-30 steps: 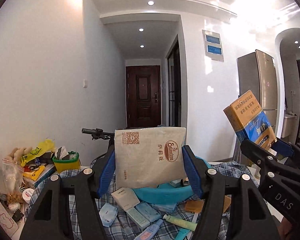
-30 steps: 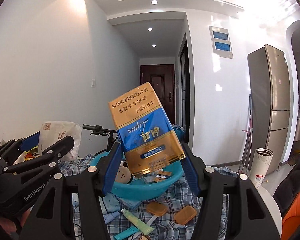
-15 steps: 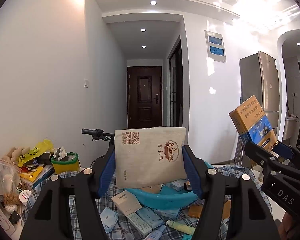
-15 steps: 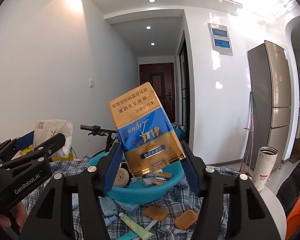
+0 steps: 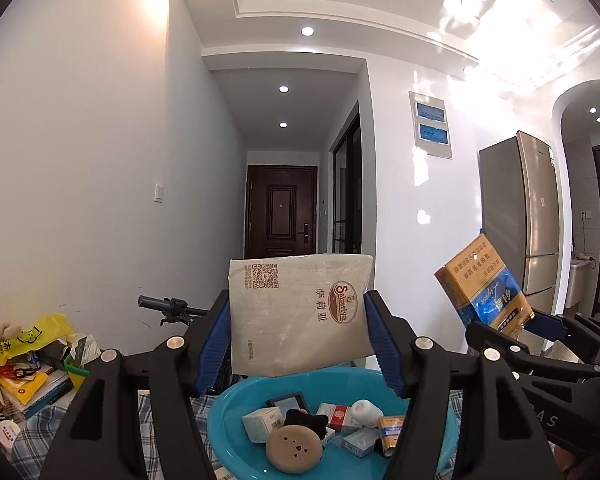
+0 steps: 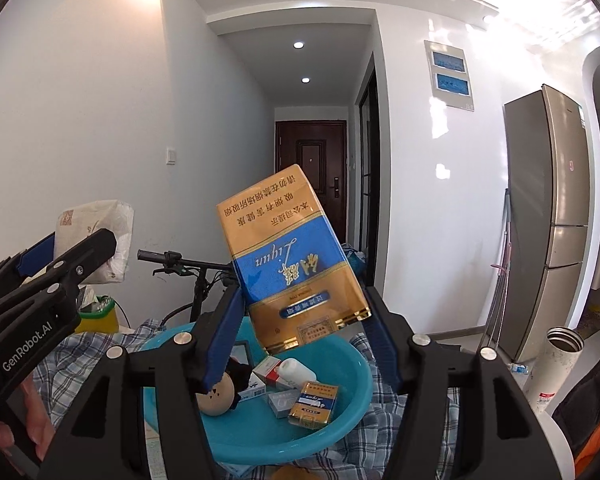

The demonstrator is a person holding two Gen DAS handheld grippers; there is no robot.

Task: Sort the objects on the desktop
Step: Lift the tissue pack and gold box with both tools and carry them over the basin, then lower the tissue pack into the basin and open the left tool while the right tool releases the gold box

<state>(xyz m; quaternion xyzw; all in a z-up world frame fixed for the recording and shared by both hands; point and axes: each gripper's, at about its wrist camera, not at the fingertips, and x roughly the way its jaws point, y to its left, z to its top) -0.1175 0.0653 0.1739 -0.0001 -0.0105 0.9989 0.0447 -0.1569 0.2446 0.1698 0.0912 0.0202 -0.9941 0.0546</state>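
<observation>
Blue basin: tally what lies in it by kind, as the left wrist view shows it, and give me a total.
In the blue basin:
Small boxes and packs: 5
Round tan compact: 1
White bottle: 1
Black soft thing: 1
Small framed panel: 1
Total: 9 in sight; the gripper fingers may hide more.

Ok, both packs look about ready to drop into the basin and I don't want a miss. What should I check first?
1. Left tongs grip the beige napkin pack: ok.
2. Right tongs grip the blue-and-gold carton: ok, though it sits tilted.
3. Blue basin lies below the napkin pack: ok.
4. Basin below the carton: ok in the right wrist view.
5. Room left in the basin among the small boxes: cannot tell.
6. The two tongs stand apart: ok.
</observation>
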